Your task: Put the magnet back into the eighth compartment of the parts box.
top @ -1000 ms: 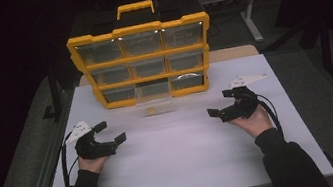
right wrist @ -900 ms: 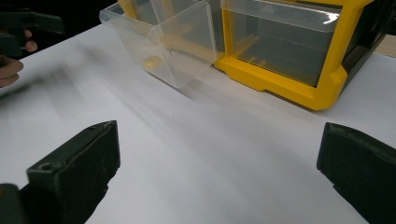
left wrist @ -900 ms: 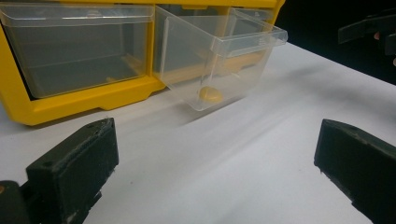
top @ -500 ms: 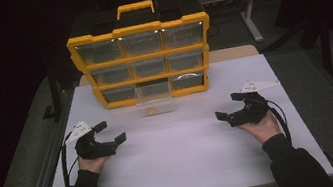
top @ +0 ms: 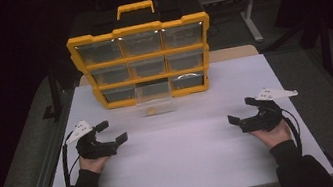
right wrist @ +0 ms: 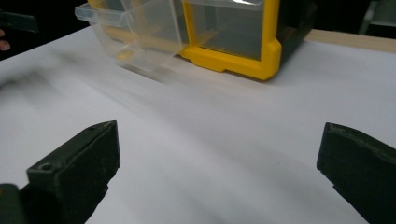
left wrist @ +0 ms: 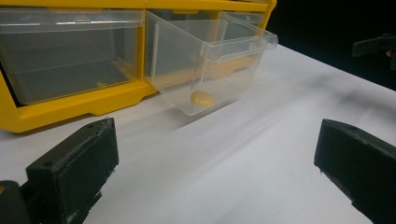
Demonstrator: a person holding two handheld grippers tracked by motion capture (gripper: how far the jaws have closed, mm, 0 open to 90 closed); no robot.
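- Yellow-framed organiser (top: 143,59) stands at the 12 o'clock end of the white table (top: 191,165), and its bottom-middle clear drawer (top: 154,97) is pulled out toward you.
- Inside that drawer lies one small yellow piece (left wrist: 202,98), resting on the drawer floor near its front wall; what the piece is, you cannot make out at this blur.
- So the opening looks done; whether the piece is to come out or the drawer only needs pushing shut is a judgement, and neither has started.
- Your left gripper (top: 111,134) rests at about 8 o'clock, jaws spread wide with nothing between them, pointing toward the drawer.
- Your right gripper (top: 242,110) rests at about 4 o'clock, jaws likewise spread and empty, well apart from the organiser.
- Compared with a second ago, your right hand has drawn back from the table's middle toward you and outward to the right edge.
- Your left hand sits where it was, and the drawer is pulled out just as far as before.
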